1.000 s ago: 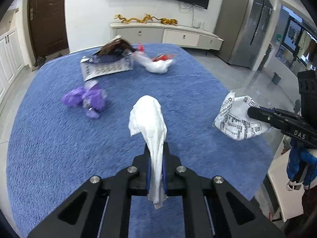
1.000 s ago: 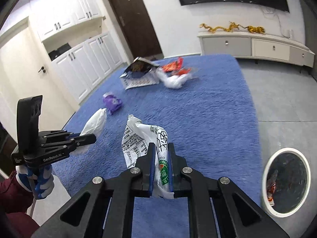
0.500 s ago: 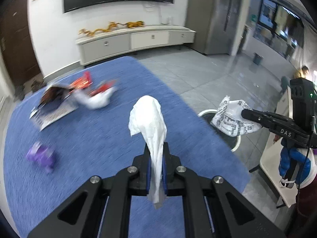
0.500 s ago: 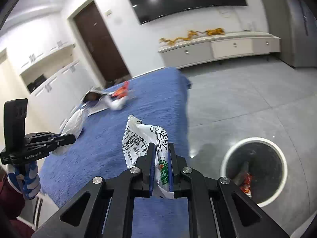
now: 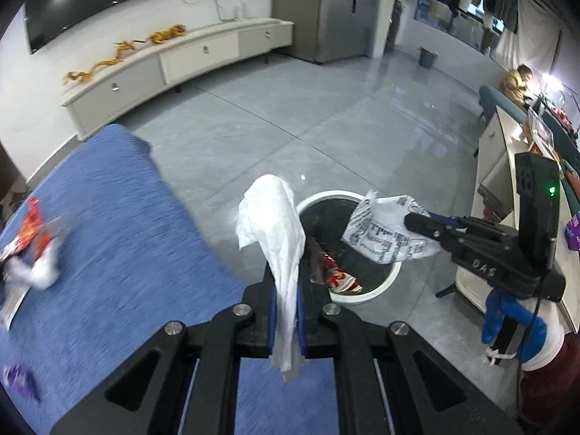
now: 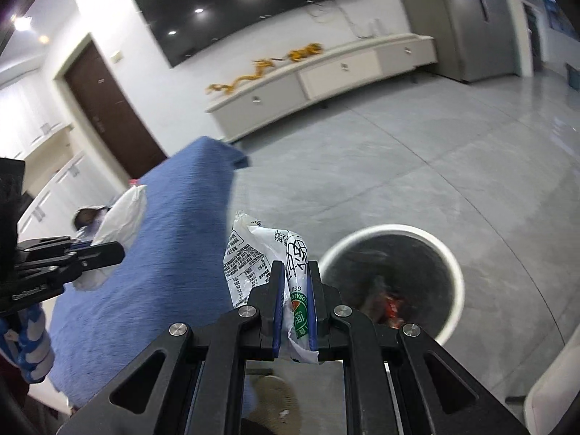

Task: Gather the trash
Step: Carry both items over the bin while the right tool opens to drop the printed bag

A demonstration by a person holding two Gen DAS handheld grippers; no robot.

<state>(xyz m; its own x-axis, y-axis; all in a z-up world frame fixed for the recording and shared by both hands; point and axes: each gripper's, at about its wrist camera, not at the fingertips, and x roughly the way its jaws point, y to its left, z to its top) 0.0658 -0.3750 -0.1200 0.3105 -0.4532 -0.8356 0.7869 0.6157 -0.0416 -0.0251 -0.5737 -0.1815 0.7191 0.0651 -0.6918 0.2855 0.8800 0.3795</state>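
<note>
Left wrist view: left gripper is clamped on a white tissue, right gripper on a printed plastic wrapper. Both hang over the white-rimmed trash bin on the grey floor, beside the blue rug's edge.

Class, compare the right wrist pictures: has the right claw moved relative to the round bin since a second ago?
Yes. The right claw, clamping the printed wrapper, has swung off the blue rug toward the bin, which now sits just beside it.
</note>
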